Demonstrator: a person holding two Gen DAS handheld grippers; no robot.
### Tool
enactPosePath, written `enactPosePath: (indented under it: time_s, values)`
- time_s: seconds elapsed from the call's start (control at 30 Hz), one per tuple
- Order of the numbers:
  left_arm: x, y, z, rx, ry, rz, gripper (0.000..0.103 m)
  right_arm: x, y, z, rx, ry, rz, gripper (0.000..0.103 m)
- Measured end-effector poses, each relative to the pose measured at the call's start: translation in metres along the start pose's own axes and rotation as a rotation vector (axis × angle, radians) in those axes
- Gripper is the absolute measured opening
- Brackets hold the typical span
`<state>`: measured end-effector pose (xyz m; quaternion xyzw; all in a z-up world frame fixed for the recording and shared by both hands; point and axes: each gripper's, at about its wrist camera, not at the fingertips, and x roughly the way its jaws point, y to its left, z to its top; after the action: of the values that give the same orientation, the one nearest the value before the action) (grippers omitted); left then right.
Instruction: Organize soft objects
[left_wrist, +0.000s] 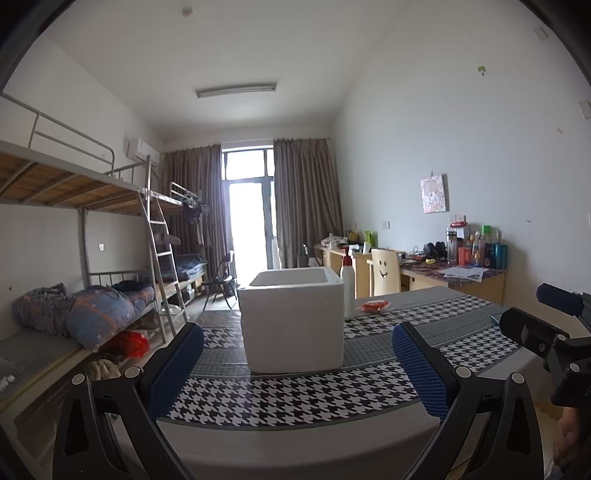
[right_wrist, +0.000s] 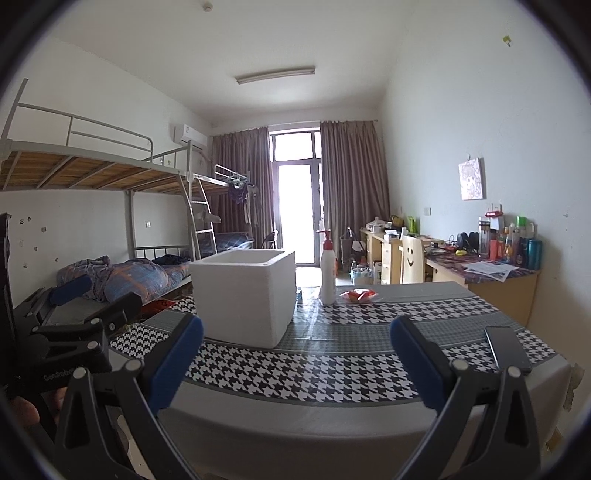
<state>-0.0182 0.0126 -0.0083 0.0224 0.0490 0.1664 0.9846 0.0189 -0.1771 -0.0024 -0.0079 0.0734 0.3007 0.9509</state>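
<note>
A white foam box (left_wrist: 293, 319) stands open-topped on the houndstooth tablecloth (left_wrist: 295, 395); it also shows in the right wrist view (right_wrist: 243, 299). A small red-and-white soft packet (left_wrist: 373, 305) lies behind it, also seen in the right wrist view (right_wrist: 357, 295). My left gripper (left_wrist: 297, 363) is open and empty, in front of the box above the table's near edge. My right gripper (right_wrist: 295, 362) is open and empty, to the right of the box. Each gripper shows at the edge of the other's view.
A white pump bottle (left_wrist: 347, 286) stands behind the box, next to the packet. A dark phone (right_wrist: 508, 349) lies on the table's right side. Bunk beds (left_wrist: 92, 258) with bedding line the left wall; desks and a chair (left_wrist: 386, 271) line the right.
</note>
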Motion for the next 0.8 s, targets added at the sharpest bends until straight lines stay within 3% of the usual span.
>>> enactPosePath:
  time_s: [0.8]
  values:
    - [-0.0073,-0.0013,-0.0005,0.015,-0.009,-0.012,0.102,-0.0068,0.0014,-0.0012,-0.016,-0.013,0.006,0.102]
